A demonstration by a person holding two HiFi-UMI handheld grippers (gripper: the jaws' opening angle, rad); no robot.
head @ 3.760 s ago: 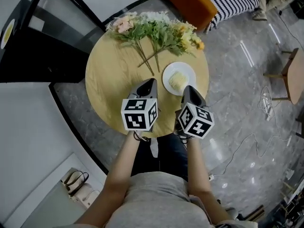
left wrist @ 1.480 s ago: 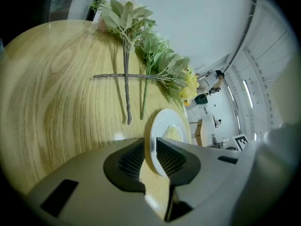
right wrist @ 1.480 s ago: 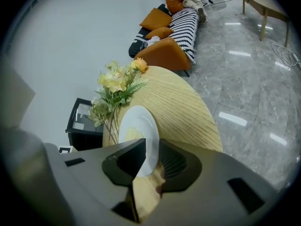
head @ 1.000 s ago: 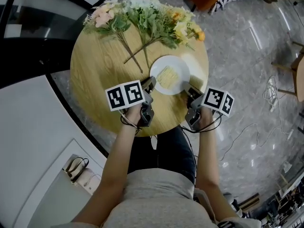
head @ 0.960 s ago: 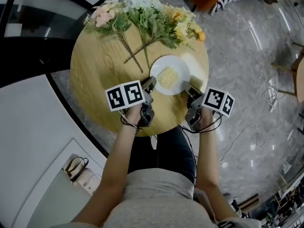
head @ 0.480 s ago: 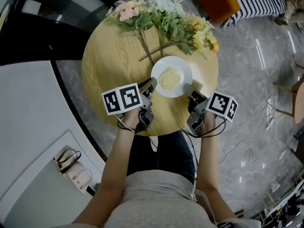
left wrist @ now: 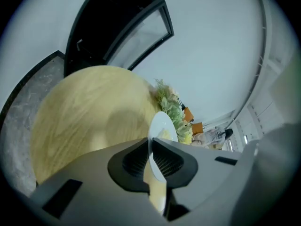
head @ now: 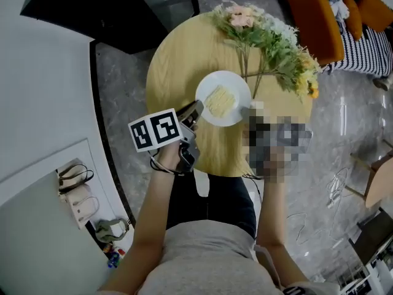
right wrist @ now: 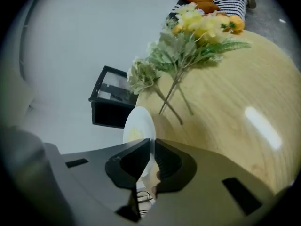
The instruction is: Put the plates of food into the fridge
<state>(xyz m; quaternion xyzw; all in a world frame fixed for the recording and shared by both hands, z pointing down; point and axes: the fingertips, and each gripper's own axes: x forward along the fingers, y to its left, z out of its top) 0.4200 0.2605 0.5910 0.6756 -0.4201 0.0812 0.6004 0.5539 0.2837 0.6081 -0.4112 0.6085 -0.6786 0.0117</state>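
Progress is early, by my reading: the plate (head: 237, 88) sits at the bench (head: 178, 54), and I cannot tell whether it has cleared the top. My left gripper (left wrist: 150, 142) is clamped on one thin rim and my right gripper (right wrist: 152, 142) on the opposite rim. The whole carry and the placing in the fridge are left to do. A dark glass-fronted cabinet (head: 104, 8) beyond the bench may be the fridge. The plate is round, white and glossy, so I expect it to be slippery. The food (head: 220, 100) is a pale yellow, low, shredded-looking heap. The bench is round with light wood grain, and leafy flowers (head: 276, 48) lie across it.
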